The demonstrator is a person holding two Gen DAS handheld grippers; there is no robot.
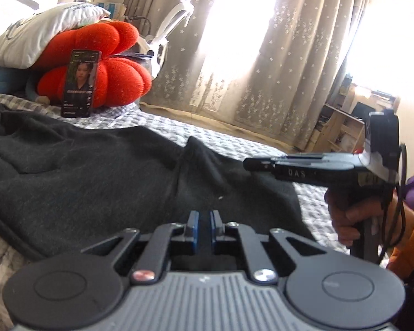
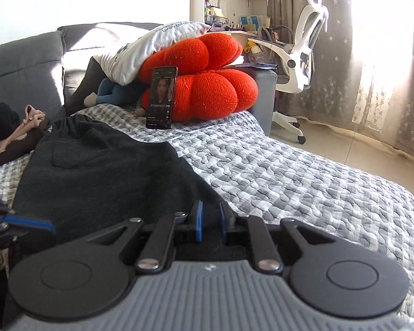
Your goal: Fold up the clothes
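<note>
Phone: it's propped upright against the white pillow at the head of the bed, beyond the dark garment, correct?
Not quite. The phone leans against the red cushion, not the white pillow, which lies on top of that cushion. The right wrist view shows it. It is upright and beyond the dark garment.

Checked quilted bed (image 2: 303, 182) with dark garment (image 2: 102, 171), propped phone (image 2: 162, 98), red cushion (image 2: 207, 93).

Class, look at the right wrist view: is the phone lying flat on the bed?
No: the phone stands upright on the checked bedcover, leaning against the red cushion.
</note>
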